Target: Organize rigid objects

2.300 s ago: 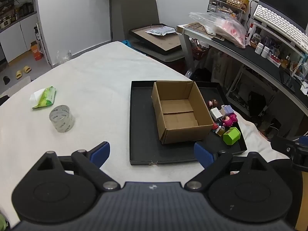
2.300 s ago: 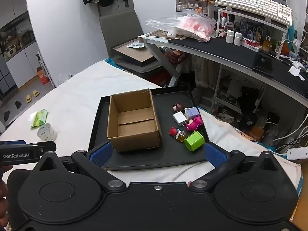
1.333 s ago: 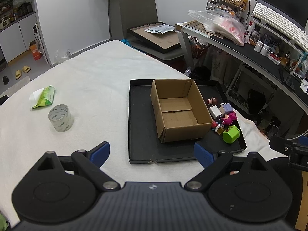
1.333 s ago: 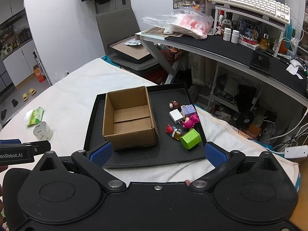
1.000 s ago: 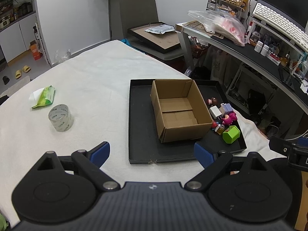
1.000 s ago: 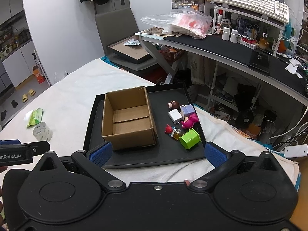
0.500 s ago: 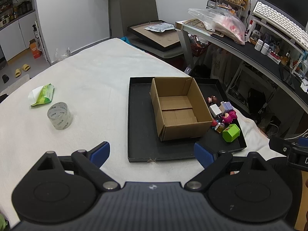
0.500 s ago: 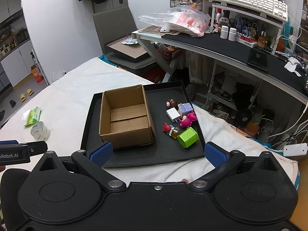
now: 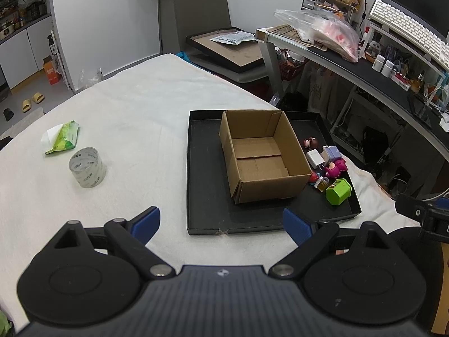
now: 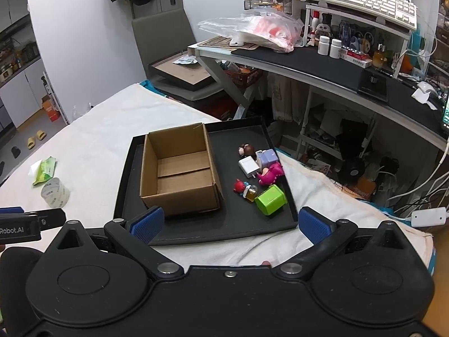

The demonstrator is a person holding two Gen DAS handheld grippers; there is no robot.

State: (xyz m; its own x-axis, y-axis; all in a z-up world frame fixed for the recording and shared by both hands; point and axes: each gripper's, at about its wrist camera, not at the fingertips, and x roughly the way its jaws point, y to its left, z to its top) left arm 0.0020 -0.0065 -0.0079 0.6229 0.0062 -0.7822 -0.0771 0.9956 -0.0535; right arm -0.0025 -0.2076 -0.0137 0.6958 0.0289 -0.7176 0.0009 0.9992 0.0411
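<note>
An open, empty cardboard box [image 9: 261,154] [image 10: 179,171] stands on a black tray [image 9: 204,207] [image 10: 241,224] on the white-covered table. To the box's right on the tray lie small rigid toys: a green block [image 9: 338,191] [image 10: 270,199], a pink figure [image 10: 270,173], a white charger [image 10: 248,167], a purple block [image 10: 266,156], a brown figure [image 10: 246,149] and a red figure [image 10: 239,186]. My left gripper [image 9: 221,221] is open and empty, near the tray's front edge. My right gripper [image 10: 228,223] is open and empty, above the tray's front edge.
A roll of clear tape [image 9: 87,167] [image 10: 54,192] and a green packet [image 9: 63,137] [image 10: 45,170] lie on the table at the left. A cluttered desk [image 10: 322,64] stands to the right, and a chair with a framed board [image 9: 227,50] stands beyond the table.
Both grippers have drawn back and up slightly, so the tray and box sit a little farther off. Nothing on the tray moved. Both grippers stayed open.
</note>
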